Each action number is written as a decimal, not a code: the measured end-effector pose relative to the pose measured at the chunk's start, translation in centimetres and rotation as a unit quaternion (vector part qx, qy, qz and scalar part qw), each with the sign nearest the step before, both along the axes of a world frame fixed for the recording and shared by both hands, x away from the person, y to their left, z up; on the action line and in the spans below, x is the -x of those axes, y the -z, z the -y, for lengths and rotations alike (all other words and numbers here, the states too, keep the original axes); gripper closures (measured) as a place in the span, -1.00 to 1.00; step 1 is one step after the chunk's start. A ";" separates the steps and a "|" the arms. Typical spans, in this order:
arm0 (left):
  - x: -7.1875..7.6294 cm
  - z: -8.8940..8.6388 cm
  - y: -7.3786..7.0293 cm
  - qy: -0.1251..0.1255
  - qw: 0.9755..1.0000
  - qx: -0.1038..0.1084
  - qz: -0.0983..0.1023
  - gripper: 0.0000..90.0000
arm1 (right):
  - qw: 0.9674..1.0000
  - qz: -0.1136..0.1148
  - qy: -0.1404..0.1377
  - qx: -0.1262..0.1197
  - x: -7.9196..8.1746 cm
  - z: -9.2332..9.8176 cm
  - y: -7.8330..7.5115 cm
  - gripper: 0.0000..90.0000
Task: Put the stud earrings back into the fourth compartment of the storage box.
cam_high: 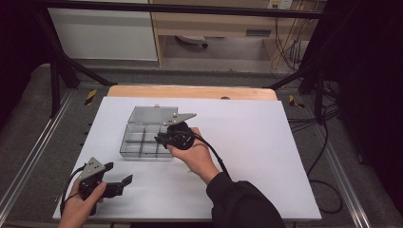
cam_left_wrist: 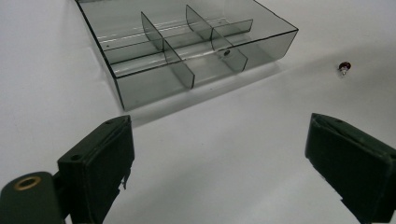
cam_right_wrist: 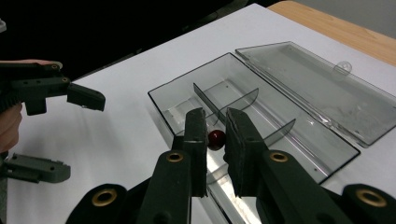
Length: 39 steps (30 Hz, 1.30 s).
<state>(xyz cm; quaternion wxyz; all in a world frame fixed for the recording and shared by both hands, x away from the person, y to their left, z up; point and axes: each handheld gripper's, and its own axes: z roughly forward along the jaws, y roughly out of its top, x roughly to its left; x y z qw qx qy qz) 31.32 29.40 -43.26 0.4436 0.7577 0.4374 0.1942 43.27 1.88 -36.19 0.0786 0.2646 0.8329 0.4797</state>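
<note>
the right gripper (cam_right_wrist: 215,135) pinches a small red bead (cam_right_wrist: 216,138) between its fingers, above the open clear compartment box (cam_right_wrist: 187,95), whose dividers stand below. the left gripper (cam_left_wrist: 219,158), fingers wide apart on nothing, rests near the box on the white bench (cam_left_wrist: 42,70); another small bead (cam_left_wrist: 344,66) lies beside the box.

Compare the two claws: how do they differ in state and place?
The left claw is wide open and holds nothing; the right claw is shut on a red bead. The left claw is over bare white table, short of the box; the right claw is over the box's compartments. Both are black, two-jawed and hand-held.
</note>
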 end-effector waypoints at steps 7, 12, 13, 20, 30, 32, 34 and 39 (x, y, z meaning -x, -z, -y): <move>0.3 -0.5 0.2 0.000 1.000 -0.007 -0.002 -0.82 | 1.000 -0.004 0.000 -0.010 -0.7 -1.8 -0.1 0.75; 0.2 -0.4 0.2 -0.001 1.000 -0.002 -0.002 -0.82 | 1.000 -0.001 0.000 -0.010 -1.1 -2.8 -0.2 0.75; 0.3 -0.5 0.1 -0.003 1.000 -0.002 -0.001 -0.82 | 1.000 -0.001 0.002 -0.010 -1.2 -2.9 -0.2 0.76; 0.1 -0.8 0.2 -0.007 1.000 0.003 -0.003 -0.81 | 1.000 -0.002 0.001 -0.012 -1.6 -4.0 -0.2 0.75; 0.1 -0.5 0.2 -0.003 1.000 -0.001 -0.005 -0.81 | 1.000 -0.006 0.002 -0.014 -2.2 -4.9 0.0 0.75; 0.1 -0.5 0.2 0.000 1.000 -0.003 -0.007 -0.81 | 1.000 -0.007 0.003 -0.013 -2.2 -5.0 0.1 0.75; 0.1 -0.5 0.3 0.001 1.000 -0.005 -0.009 -0.81 | 1.000 -0.011 0.004 -0.016 -2.4 -5.5 0.3 0.75; 0.1 -0.3 0.4 0.005 1.000 -0.015 -0.014 -0.81 | 1.000 -0.018 -0.003 -0.019 -2.4 -6.1 0.5 0.76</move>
